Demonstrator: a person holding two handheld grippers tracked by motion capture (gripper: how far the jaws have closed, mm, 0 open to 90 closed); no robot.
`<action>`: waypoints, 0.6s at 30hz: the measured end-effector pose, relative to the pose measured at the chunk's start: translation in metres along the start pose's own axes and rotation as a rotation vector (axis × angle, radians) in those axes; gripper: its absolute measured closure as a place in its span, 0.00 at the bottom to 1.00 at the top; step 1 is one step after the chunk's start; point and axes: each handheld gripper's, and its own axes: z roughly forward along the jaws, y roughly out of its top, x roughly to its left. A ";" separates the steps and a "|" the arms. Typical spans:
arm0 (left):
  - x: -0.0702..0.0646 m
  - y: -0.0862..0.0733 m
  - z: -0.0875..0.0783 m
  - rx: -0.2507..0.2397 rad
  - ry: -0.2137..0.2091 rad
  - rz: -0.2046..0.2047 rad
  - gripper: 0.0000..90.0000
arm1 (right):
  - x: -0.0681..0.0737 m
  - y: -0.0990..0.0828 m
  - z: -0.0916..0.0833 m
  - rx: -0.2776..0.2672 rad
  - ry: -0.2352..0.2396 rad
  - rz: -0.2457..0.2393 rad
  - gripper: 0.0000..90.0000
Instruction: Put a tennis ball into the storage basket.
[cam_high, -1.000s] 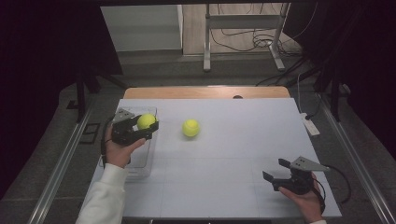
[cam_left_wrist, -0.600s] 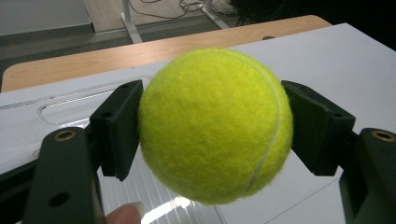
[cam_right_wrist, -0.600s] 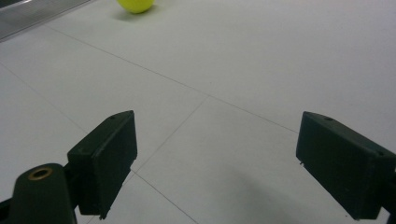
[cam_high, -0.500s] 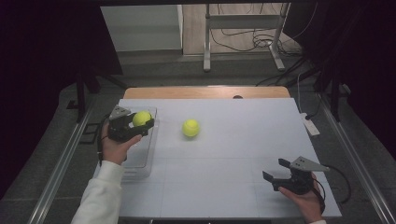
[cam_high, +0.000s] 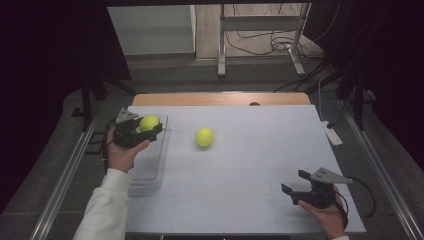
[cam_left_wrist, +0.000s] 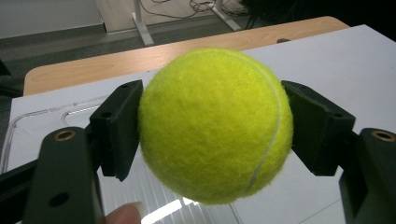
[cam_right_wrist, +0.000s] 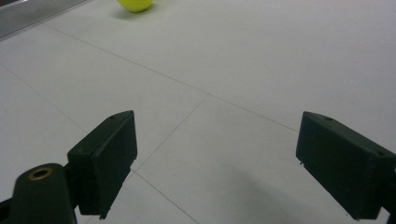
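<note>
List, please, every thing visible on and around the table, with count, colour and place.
tennis balls: 2, yellow-green; one held ball gripped in the left tongs above the tray, one loose ball on the sheet near the table's middle
tray: 1, clear plastic, at the table's left edge
table: 1, white sheet over a wooden top
metal stand: 1, grey, on the floor behind the table
cables: several, dark, on the floor behind
left tongs: black, shut on the held ball
right tongs: black, open, at the near right
</note>
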 end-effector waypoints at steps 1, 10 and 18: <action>0.001 0.001 0.001 0.001 0.003 0.000 0.30 | 0.000 0.000 0.000 0.001 0.000 0.000 0.15; 0.014 0.005 0.007 0.023 0.046 -0.025 0.30 | 0.000 0.000 0.000 0.005 0.001 0.002 0.15; 0.024 0.008 0.011 0.042 0.071 -0.036 0.30 | 0.000 -0.001 0.000 0.005 -0.001 0.004 0.15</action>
